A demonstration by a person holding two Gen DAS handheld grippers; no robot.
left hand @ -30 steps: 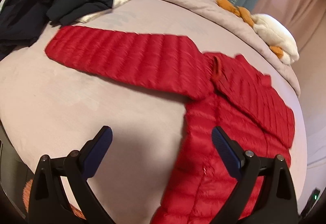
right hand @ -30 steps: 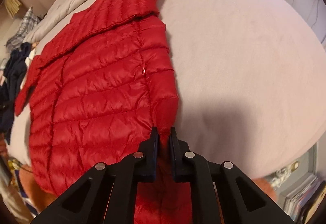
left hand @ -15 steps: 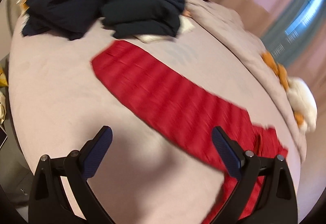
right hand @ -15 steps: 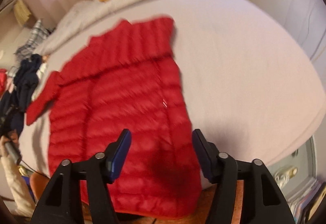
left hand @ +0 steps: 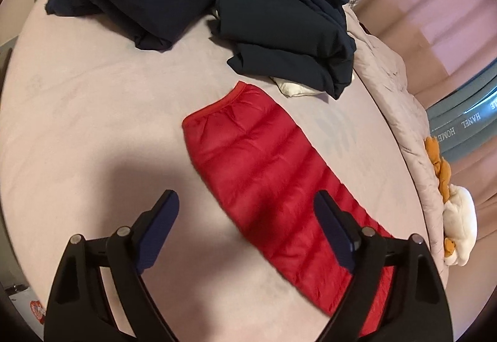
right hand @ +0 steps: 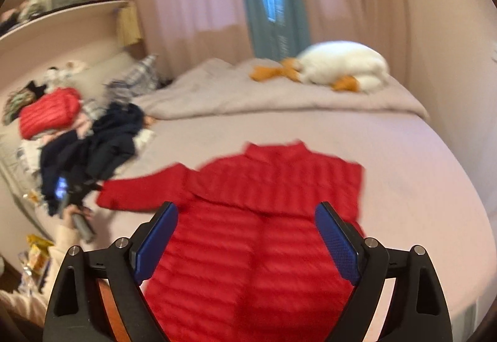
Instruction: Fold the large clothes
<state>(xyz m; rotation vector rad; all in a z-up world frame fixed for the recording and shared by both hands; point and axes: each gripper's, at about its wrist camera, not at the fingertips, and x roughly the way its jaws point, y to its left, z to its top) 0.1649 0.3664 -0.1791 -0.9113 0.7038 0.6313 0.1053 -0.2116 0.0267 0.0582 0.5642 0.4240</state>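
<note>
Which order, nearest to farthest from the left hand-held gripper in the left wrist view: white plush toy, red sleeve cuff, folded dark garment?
Measured from the left hand-held gripper:
1. red sleeve cuff, straight ahead on the bed sheet.
2. folded dark garment, beyond the cuff, slightly right.
3. white plush toy, at the bed's far right edge.

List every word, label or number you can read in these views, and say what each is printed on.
"HANEL" on the blue-grey curtain, running along its fold.
"HOME", cut off by the orange plush, on the same curtain.
A further fragment nearer the frame edge: too cropped to read.
Right wrist view: too blurred; nothing legible.
</note>
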